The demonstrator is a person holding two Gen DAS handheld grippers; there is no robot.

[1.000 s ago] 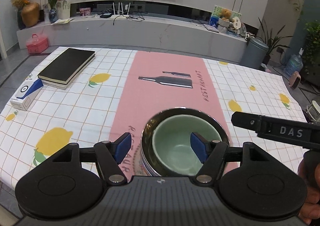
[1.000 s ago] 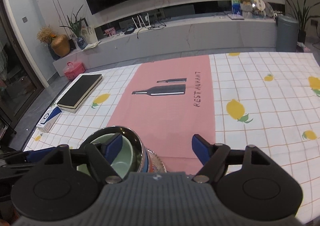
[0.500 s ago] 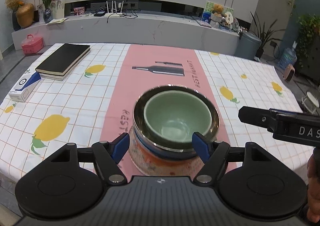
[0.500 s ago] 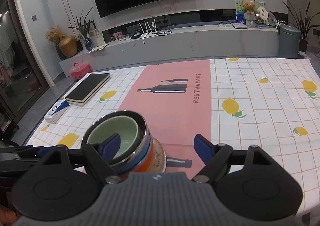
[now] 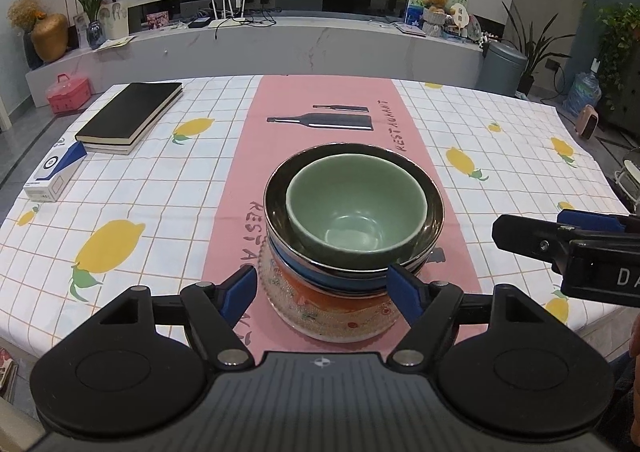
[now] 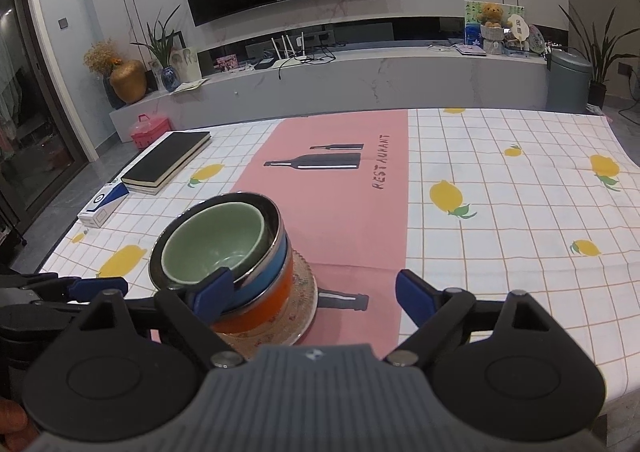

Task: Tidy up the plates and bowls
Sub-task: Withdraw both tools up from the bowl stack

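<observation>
A stack of dishes stands on the pink runner near the table's front edge. A green bowl (image 5: 354, 208) sits in a metal bowl (image 5: 434, 212), over a blue bowl (image 5: 320, 272), an orange bowl (image 5: 340, 298) and a patterned glass plate (image 5: 280, 300). The stack also shows in the right wrist view, with the green bowl (image 6: 214, 240) on top. My left gripper (image 5: 322, 292) is open and empty, just in front of the stack. My right gripper (image 6: 314, 290) is open and empty, to the right of the stack.
A black book (image 5: 130, 116) on a second book and a blue-white box (image 5: 54, 176) lie at the table's left. The lemon-print tablecloth (image 5: 160, 188) covers the table. A TV console runs behind the table.
Both grippers have pulled back and up from the stack, which now shows whole. The stack has not moved. Both jaws stay open.
</observation>
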